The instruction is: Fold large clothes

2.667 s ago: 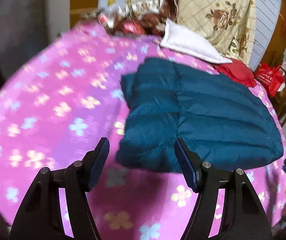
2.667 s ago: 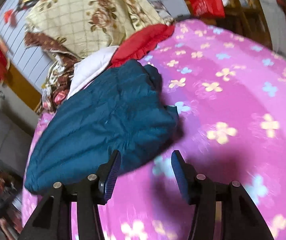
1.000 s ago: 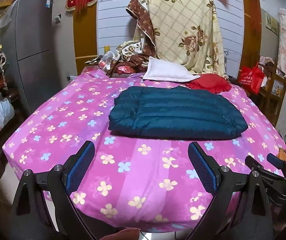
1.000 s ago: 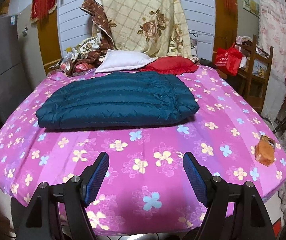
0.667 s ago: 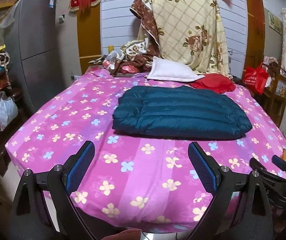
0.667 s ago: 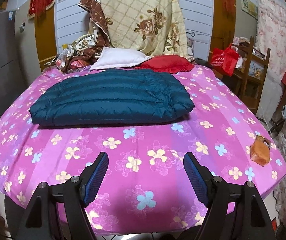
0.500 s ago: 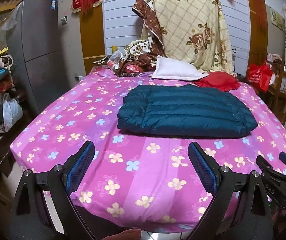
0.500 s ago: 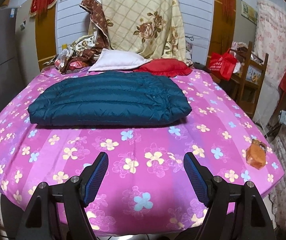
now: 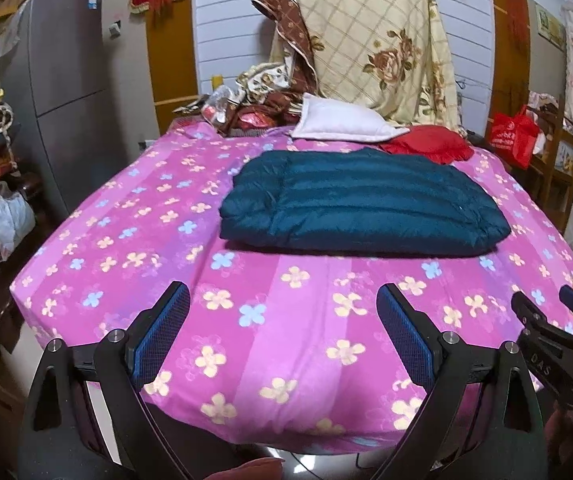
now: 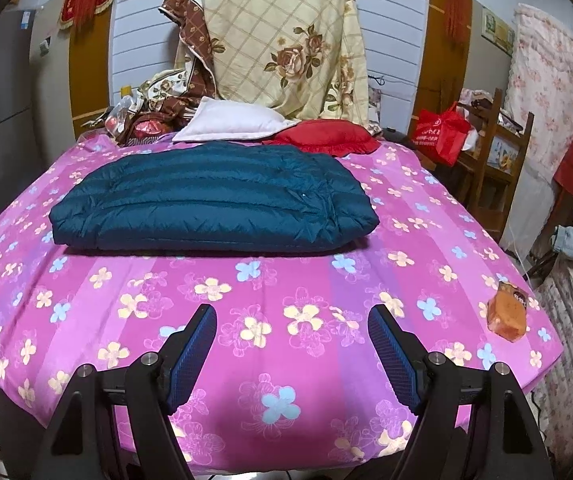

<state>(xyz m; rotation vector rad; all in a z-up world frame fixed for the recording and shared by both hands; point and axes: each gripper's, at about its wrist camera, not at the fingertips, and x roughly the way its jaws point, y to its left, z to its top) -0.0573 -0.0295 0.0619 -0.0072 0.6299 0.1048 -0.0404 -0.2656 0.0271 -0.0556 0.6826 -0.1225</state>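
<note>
Black claws (image 9: 282, 320) (image 10: 291, 336) wide apart, empty.

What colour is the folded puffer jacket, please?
Dark teal puffer jacket, clearest in the right wrist view.

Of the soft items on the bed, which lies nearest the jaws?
The folded teal puffer jacket; the white pillow and red cushion lie behind it.

A teal quilted down jacket (image 9: 362, 204) (image 10: 214, 204) is lying folded into a flat, puffy rectangle on the far half of the bed; a small white dot, possibly a snap, is being shown near its right end.
</note>
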